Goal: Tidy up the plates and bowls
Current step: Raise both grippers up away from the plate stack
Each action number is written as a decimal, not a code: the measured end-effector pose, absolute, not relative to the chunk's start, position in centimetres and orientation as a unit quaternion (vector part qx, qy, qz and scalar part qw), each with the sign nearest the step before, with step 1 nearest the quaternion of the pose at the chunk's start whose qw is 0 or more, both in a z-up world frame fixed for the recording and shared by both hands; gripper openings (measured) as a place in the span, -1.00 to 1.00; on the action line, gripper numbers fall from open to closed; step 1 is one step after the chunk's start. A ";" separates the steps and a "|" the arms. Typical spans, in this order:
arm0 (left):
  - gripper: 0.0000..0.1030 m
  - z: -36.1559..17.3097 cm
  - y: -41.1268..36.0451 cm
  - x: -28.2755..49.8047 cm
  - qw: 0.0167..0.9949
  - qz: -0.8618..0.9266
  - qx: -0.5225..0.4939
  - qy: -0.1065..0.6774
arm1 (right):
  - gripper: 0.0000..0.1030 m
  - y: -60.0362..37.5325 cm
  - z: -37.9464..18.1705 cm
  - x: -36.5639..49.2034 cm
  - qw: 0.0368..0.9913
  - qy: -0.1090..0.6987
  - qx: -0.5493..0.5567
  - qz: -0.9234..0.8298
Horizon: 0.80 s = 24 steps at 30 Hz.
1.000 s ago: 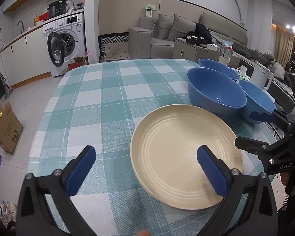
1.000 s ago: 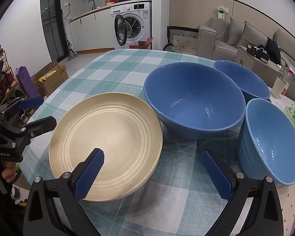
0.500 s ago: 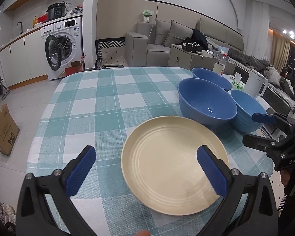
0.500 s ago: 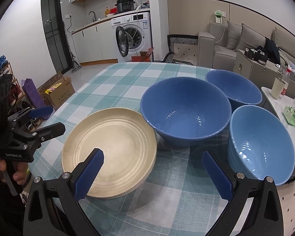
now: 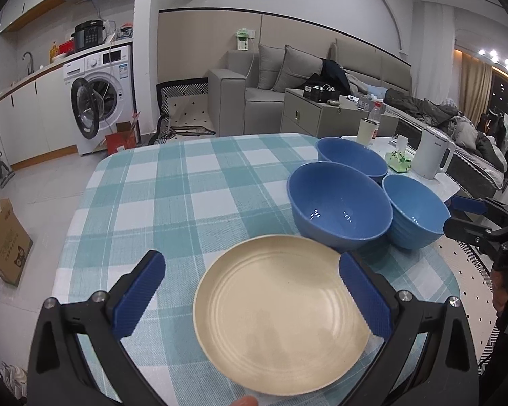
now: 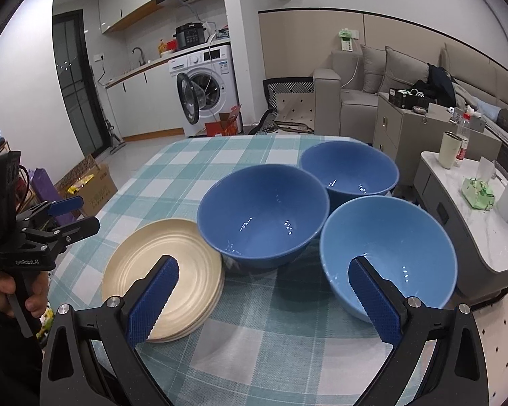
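both cameras now sit higher and farther back from the dishes than a second ago; more checked tabletop (image 5: 186, 189) shows, and plate and bowls look smaller. nothing on the cloth has shifted. read: a pull-back to survey, no grasp begun, sorting not started.

cream plate (image 5: 281, 314) at near edge, seemingly topping a small stack in the right view (image 6: 162, 280). three blue bowls clustered just beyond: middle bowl (image 6: 264, 216) nearly touching the plate, far bowl (image 6: 350, 169), lighter near-right bowl (image 6: 389, 253).

left tongs (image 5: 250, 291) spread wide, empty, hovering over the plate. right tongs (image 6: 264, 301) spread wide, empty, touching nothing.
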<state>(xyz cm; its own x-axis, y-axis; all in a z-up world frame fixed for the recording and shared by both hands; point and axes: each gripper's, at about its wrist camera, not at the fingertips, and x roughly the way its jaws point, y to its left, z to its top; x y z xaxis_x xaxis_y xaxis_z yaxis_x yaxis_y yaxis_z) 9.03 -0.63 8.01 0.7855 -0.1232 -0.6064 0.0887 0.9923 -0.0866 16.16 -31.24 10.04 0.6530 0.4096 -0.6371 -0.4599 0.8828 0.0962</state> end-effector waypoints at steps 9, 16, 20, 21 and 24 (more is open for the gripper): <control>1.00 10.3 -3.1 10.3 0.949 -0.075 -0.010 0.306 | 0.98 -35.1 13.5 15.4 0.921 0.315 -0.013 0.229; 1.00 12.1 -4.3 11.5 0.952 -0.079 -0.005 0.296 | 0.99 -38.2 17.8 15.1 0.930 0.283 0.019 0.234; 1.00 13.2 -5.0 12.4 0.954 -0.079 -0.001 0.289 | 0.98 -39.5 20.1 15.2 0.937 0.268 0.019 0.223; 1.00 13.4 -5.2 12.7 0.954 -0.080 -0.001 0.288 | 0.98 -39.9 20.6 15.3 0.939 0.265 0.020 0.221; 1.00 14.0 -5.6 13.7 0.954 -0.085 0.001 0.286 | 0.98 -40.8 21.9 15.6 0.941 0.262 0.022 0.214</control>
<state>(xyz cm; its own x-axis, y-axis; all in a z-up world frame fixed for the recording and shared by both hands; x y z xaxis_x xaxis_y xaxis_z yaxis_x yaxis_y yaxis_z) 13.65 -5.61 14.00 0.8221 -0.1620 -0.5459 0.1634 0.9855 -0.0463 15.63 -40.85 21.94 0.7713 0.4141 -0.4833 -0.3909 0.9075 0.1537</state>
